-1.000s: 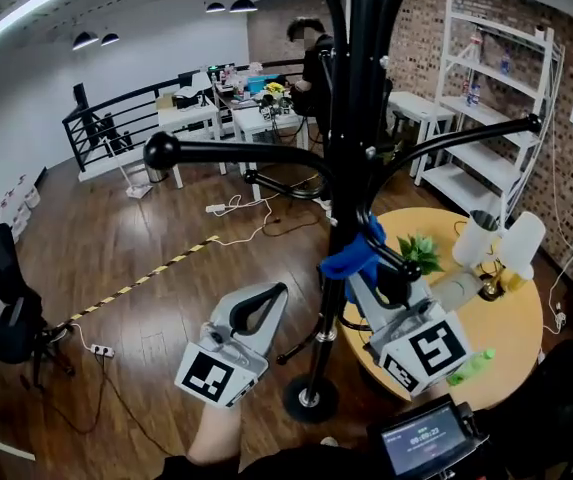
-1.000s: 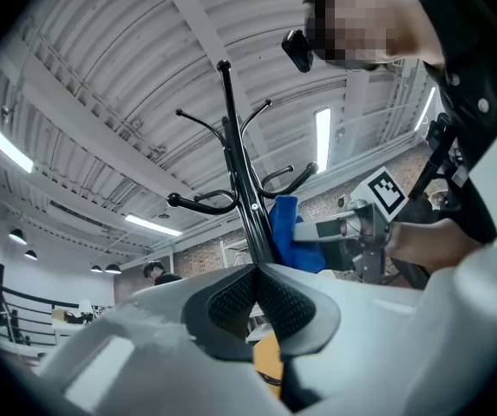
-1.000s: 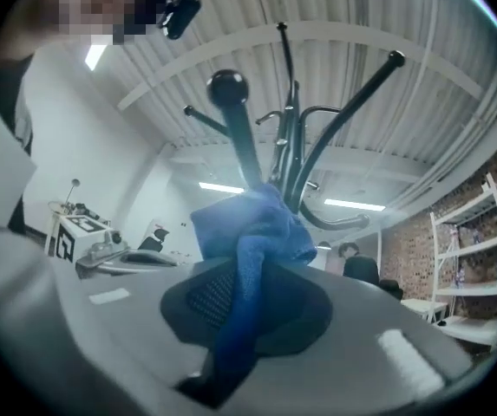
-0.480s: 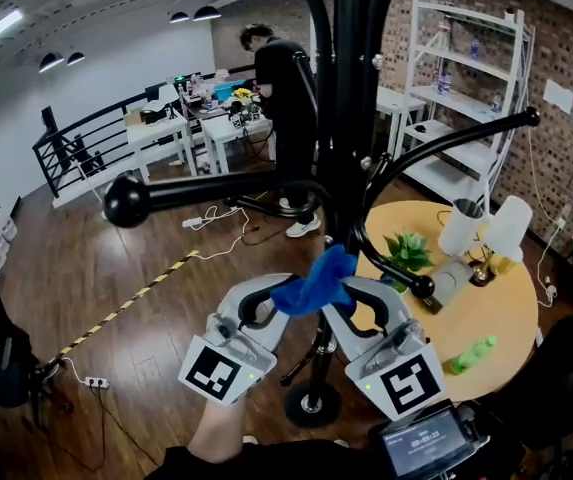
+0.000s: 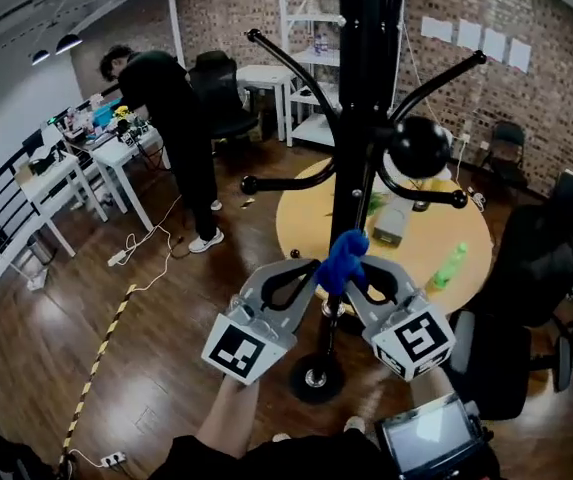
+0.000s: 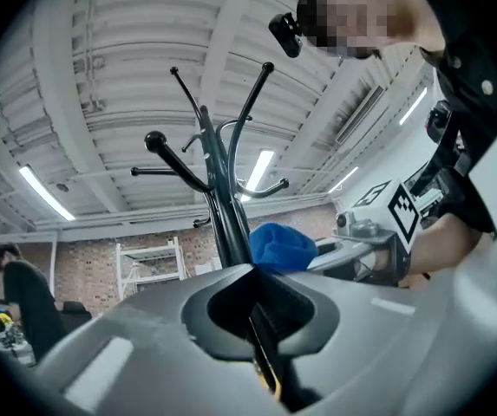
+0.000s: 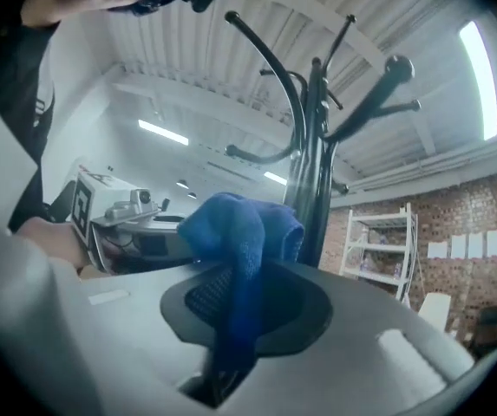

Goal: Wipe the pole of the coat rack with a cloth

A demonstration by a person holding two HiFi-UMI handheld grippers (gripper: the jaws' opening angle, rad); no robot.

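Note:
The black coat rack pole (image 5: 353, 158) rises in the middle of the head view, with knobbed arms branching off it. A blue cloth (image 5: 343, 260) is bunched just in front of the pole at its lower part; I cannot tell whether it touches. My right gripper (image 5: 354, 270) is shut on the cloth (image 7: 239, 232), which hangs down between its jaws. My left gripper (image 5: 311, 266) sits close beside it on the left, shut with nothing between its jaws. In the left gripper view the cloth (image 6: 281, 245) and pole (image 6: 226, 219) stand just beyond the jaw tips.
The rack's round base (image 5: 316, 378) stands on the wood floor. Behind the pole is a round yellow table (image 5: 301, 218) with a green bottle (image 5: 449, 265). A black office chair (image 5: 536, 268) is at right. A person in black (image 5: 171, 118) bends over desks at left.
The head view has swung round the rack. My left gripper has closed in beside the right one. The cloth has come away from the pole's right side to just in front of it.

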